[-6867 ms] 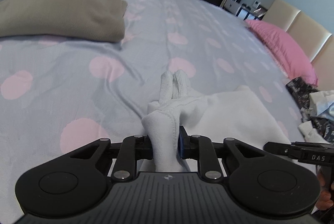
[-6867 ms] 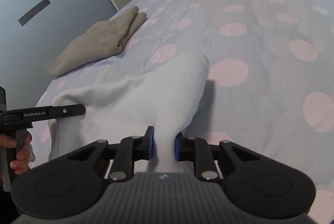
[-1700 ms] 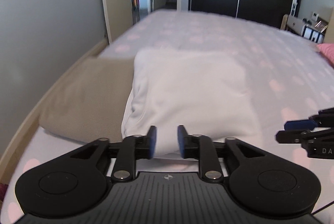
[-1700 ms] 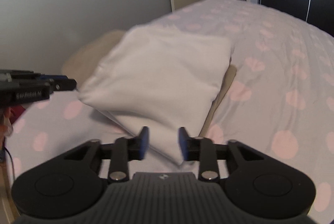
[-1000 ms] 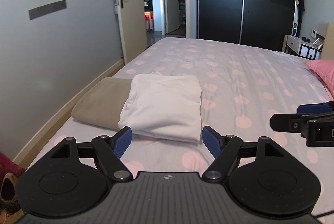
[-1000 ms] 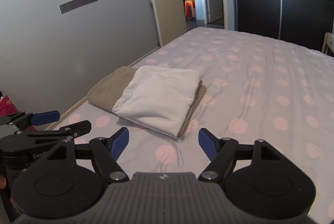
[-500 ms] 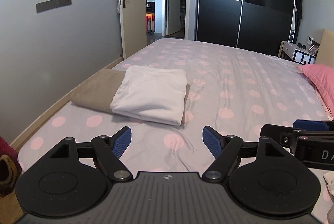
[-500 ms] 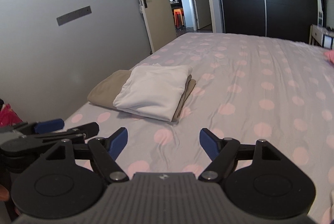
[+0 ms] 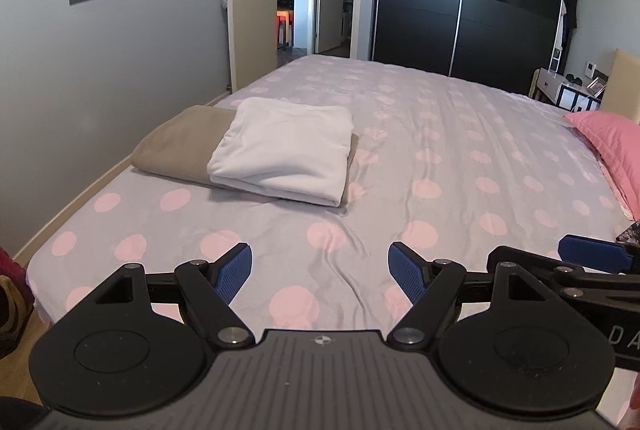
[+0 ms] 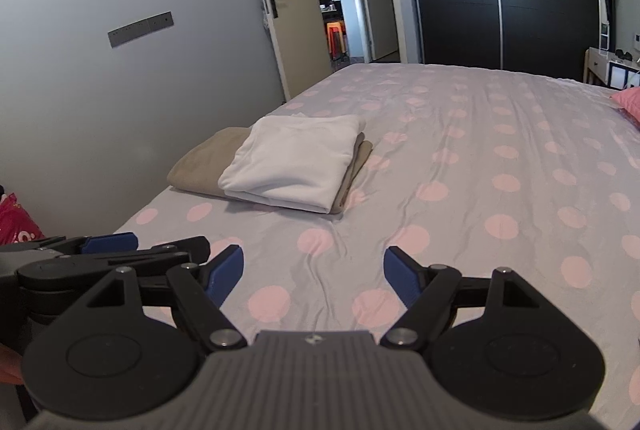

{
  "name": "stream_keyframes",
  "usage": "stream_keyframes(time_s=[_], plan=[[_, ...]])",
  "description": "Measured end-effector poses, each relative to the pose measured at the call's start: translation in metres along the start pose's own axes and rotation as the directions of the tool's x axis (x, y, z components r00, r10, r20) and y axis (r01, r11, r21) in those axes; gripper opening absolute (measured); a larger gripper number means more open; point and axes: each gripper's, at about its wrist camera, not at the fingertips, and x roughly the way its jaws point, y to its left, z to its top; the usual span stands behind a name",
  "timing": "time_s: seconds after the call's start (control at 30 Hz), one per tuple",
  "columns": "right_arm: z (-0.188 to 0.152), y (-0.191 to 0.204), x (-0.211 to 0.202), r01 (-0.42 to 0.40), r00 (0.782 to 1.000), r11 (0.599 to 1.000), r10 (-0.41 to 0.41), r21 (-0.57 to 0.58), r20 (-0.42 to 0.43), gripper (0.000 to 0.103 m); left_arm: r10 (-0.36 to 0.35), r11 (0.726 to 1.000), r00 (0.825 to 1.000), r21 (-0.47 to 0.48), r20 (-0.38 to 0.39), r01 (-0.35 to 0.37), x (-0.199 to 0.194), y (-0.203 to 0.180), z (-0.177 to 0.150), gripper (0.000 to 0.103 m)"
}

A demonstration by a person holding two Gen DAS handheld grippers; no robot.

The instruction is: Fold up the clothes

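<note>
Both grippers have been drawn back from the stack since approx. 2 s ago, when the jaws sat at its near edge. Left gripper (image 9: 320, 272) and right gripper (image 10: 313, 274) are seen spread wide, nothing between the pads. Folded white garment (image 9: 282, 149) is laid on the folded tan garment (image 9: 180, 145), well ahead and left of both, on the dotted bedspread (image 9: 460, 157).

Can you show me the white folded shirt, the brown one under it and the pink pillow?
white folded shirt (image 9: 284, 149), left wrist view, top face
brown one (image 9: 180, 145), left wrist view, uncovered part
pink pillow (image 9: 612, 141), left wrist view, top
</note>
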Motion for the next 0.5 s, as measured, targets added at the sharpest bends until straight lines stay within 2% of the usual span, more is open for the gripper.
stream_keyframes(time_s=[0.5], plan=[[-0.0038, 0.003, -0.0026, 0.005, 1.0, 1.0, -0.005, 0.007, -0.001, 0.079, 0.003, 1.0, 1.0, 0.013, 0.01, -0.003, -0.0052, -0.0004, -0.0059, 0.074]])
